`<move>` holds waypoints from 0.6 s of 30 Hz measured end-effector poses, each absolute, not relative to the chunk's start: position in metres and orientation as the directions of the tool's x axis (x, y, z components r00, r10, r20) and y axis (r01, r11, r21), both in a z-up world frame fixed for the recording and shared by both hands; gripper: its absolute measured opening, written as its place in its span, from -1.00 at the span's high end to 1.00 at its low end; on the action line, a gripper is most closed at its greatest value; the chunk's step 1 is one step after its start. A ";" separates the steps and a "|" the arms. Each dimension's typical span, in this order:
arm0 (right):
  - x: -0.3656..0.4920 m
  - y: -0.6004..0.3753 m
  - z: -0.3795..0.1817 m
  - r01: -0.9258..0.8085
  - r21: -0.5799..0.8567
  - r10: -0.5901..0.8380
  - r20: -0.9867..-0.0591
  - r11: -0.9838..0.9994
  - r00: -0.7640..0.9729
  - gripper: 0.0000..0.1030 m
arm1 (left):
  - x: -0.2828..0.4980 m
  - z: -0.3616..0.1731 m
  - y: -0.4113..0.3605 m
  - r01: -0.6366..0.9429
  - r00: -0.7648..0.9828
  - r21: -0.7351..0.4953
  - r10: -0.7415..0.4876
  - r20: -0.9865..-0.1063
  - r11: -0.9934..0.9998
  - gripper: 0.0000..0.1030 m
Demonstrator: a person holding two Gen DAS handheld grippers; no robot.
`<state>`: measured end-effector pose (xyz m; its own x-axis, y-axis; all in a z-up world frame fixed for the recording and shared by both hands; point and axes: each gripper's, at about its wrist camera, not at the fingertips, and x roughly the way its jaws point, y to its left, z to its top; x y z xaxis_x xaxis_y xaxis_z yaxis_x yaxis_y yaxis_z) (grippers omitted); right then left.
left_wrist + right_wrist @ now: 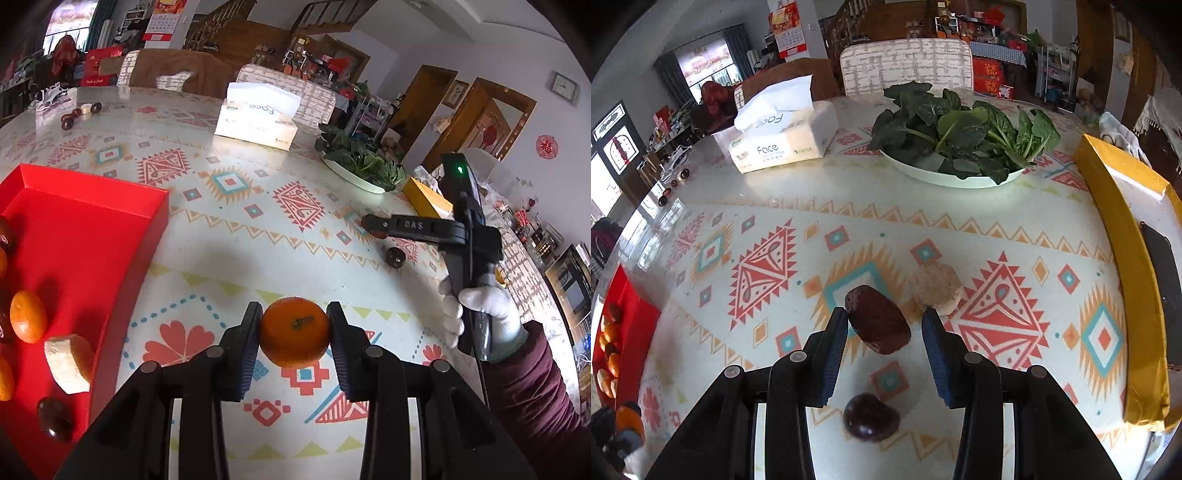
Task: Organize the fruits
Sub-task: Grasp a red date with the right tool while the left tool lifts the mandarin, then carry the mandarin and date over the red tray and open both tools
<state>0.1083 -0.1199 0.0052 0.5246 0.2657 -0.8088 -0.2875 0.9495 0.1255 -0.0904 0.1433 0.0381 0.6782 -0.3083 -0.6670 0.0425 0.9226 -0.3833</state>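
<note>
From the left wrist: left gripper (293, 334) pinching an orange mandarin (294, 332), both pads pressed against its sides, held above the patterned tablecloth (236, 221). At the left, an open red box (92, 236) with more mandarins (28, 316), a pale chunk (69, 363) and dark red fruits (54, 419) inside. Farther right, the right gripper (373, 227) in a white-gloved hand (480, 314), low above the cloth near one dark fruit (395, 256); jaw state not readable from this side. From the right wrist: right gripper (884, 328) with jaws spread, a wrinkled dark red date (878, 319) between them, left pad touching or nearly so, right pad clearly apart. Just beyond, a pale lump (936, 288); nearer the camera, a smooth dark fruit (870, 417). Behind, a plate of greens (960, 140), a tissue pack (783, 136) and a yellow box (1123, 258).
</note>
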 end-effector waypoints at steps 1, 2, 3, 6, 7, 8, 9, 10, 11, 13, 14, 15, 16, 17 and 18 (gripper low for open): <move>0.109 -0.119 0.005 -0.293 0.130 0.273 -0.806 0.947 0.525 0.11 | -0.091 0.038 0.143 0.044 0.677 -0.385 -0.311 -0.667 0.922 0.32; 0.109 -0.117 0.004 -0.299 0.131 0.277 -0.806 0.945 0.523 0.11 | -0.091 0.038 0.142 0.047 0.676 -0.386 -0.314 -0.667 0.921 0.32; 0.108 -0.114 0.003 -0.307 0.120 0.273 -0.806 0.944 0.525 0.17 | -0.092 0.038 0.141 0.048 0.676 -0.386 -0.314 -0.666 0.921 0.32; 0.102 -0.106 0.002 -0.308 0.060 0.228 -0.806 0.950 0.547 0.34 | -0.094 0.041 0.141 0.054 0.682 -0.388 -0.318 -0.659 0.920 0.32; 0.100 -0.105 0.002 -0.305 0.057 0.225 -0.803 0.951 0.551 0.36 | -0.096 0.042 0.142 0.055 0.685 -0.390 -0.319 -0.655 0.919 0.32; 0.098 -0.105 0.003 -0.299 0.057 0.223 -0.800 0.952 0.557 0.36 | -0.097 0.043 0.143 0.055 0.687 -0.391 -0.319 -0.653 0.919 0.32; 0.096 -0.105 0.005 -0.295 0.060 0.224 -0.796 0.954 0.562 0.36 | -0.098 0.044 0.145 0.054 0.690 -0.395 -0.321 -0.649 0.917 0.32; 0.094 -0.105 0.007 -0.290 0.067 0.227 -0.792 0.955 0.566 0.37 | -0.100 0.044 0.148 0.053 0.692 -0.399 -0.321 -0.647 0.916 0.32; 0.091 -0.106 0.010 -0.286 0.074 0.232 -0.788 0.955 0.570 0.37 | -0.102 0.044 0.152 0.046 0.696 -0.402 -0.318 -0.644 0.914 0.32; 0.083 -0.105 0.018 -0.287 0.089 0.246 -0.778 0.954 0.578 0.37 | -0.108 0.045 0.162 0.030 0.704 -0.413 -0.312 -0.637 0.910 0.32; 0.079 -0.103 0.023 -0.291 0.100 0.258 -0.774 0.951 0.579 0.37 | -0.110 0.046 0.168 0.019 0.709 -0.421 -0.309 -0.633 0.907 0.32; 0.074 -0.101 0.028 -0.297 0.116 0.275 -0.770 0.948 0.577 0.37 | -0.112 0.046 0.174 0.008 0.714 -0.429 -0.305 -0.630 0.903 0.32; 0.071 -0.099 0.031 -0.303 0.127 0.288 -0.767 0.944 0.574 0.37 | -0.115 0.047 0.181 -0.007 0.721 -0.435 -0.297 -0.626 0.900 0.32; 0.067 -0.094 0.035 -0.314 0.144 0.307 -0.763 0.938 0.569 0.37 | -0.118 0.049 0.190 -0.027 0.731 -0.441 -0.284 -0.621 0.897 0.32; 0.061 -0.088 0.038 -0.326 0.163 0.330 -0.757 0.931 0.563 0.37 | -0.122 0.050 0.197 -0.041 0.738 -0.444 -0.273 -0.617 0.895 0.32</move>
